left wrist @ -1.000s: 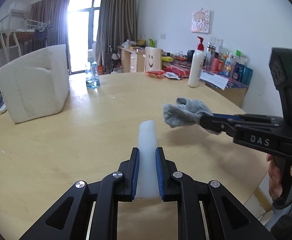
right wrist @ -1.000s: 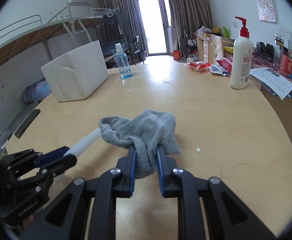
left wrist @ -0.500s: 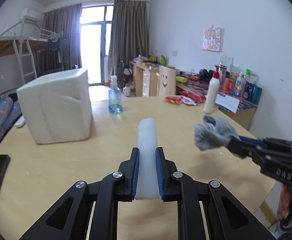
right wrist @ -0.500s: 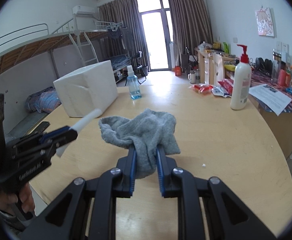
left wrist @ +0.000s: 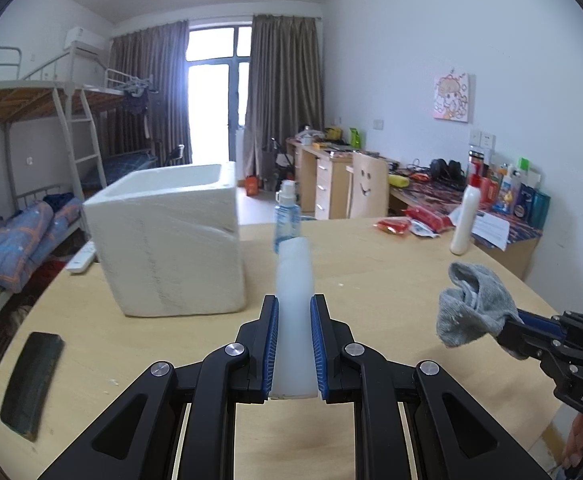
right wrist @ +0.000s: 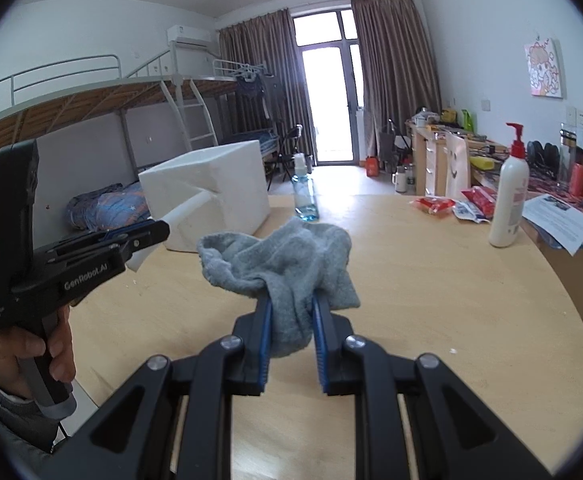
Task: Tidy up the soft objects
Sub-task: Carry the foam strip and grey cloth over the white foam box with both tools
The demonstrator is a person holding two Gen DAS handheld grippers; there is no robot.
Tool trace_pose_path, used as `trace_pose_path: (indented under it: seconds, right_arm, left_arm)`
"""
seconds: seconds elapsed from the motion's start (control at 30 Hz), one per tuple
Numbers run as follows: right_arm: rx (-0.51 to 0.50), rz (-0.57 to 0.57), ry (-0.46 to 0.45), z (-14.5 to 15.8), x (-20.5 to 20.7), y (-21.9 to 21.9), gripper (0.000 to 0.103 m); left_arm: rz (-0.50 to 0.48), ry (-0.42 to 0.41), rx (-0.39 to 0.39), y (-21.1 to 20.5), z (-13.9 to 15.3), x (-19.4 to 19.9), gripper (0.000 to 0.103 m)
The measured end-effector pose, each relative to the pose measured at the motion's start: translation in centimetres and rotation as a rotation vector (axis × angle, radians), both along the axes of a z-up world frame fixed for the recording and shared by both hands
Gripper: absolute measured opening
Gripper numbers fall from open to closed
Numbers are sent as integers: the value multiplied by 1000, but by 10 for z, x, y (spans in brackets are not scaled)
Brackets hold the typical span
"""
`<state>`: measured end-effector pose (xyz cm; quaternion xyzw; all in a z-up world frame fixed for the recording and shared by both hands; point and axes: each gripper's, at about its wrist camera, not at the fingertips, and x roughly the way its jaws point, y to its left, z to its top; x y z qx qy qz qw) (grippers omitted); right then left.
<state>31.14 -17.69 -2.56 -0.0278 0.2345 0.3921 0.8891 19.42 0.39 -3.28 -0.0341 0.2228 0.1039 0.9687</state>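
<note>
My left gripper [left wrist: 294, 304] is shut on a white foam strip [left wrist: 294, 280] that sticks out forward between its blue pads, held above the round wooden table [left wrist: 371, 280]. My right gripper [right wrist: 290, 304] is shut on a crumpled grey sock [right wrist: 287, 264], also lifted off the table. In the left wrist view the sock [left wrist: 471, 304] hangs at the right from the right gripper [left wrist: 505, 330]. In the right wrist view the left gripper [right wrist: 159, 226] is at the left with the foam strip [right wrist: 183, 208] pointing toward a white foam box [right wrist: 211, 192]. That box [left wrist: 167, 240] stands open-topped on the table's left.
A blue spray bottle [left wrist: 287, 212] stands behind the strip. A white pump bottle [right wrist: 509, 196] and red snack packets [right wrist: 435, 204] lie at the far right of the table. A dark flat object [left wrist: 31, 380] lies near the left edge. Beyond are a bunk bed and desks.
Both grippers have risen and tilted up, so more of the room shows. The foam box has shifted closer to the middle of both views. Both grips are unchanged.
</note>
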Motion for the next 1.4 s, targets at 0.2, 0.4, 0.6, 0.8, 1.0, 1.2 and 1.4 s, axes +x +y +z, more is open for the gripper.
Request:
trace_pose_path:
  seconds: [0.2,0.4,0.6,0.8,1.0,1.2,1.4]
  right_arm:
    - [-15,2,29,-11,5,22,22]
    - [-24,2,22,-6,5,36,22]
    - [-36,48,2,-1,-2,61,22]
    - [-44,138,-25,4,-10,95,22]
    - [-51,200,-59,9,-18,124,22]
    - [-61,245,-59,11,-24,144,22]
    - [-63,234,-48,14,-18,151,22]
  left_arm:
    - [21,2,-8,25,-3,-4,17]
    - [34,2,-17,46,-9,-15,18]
    - [63,-3,-29,65,-12,-26,18]
    - [118,-18,-25,89,-8,-44,18]
    - [184,-23,-5,113,-4,-67,18]
    - [209,-22,2,128,-2,-77,18]
    - [206,-37,-10,138,1,-76,18]
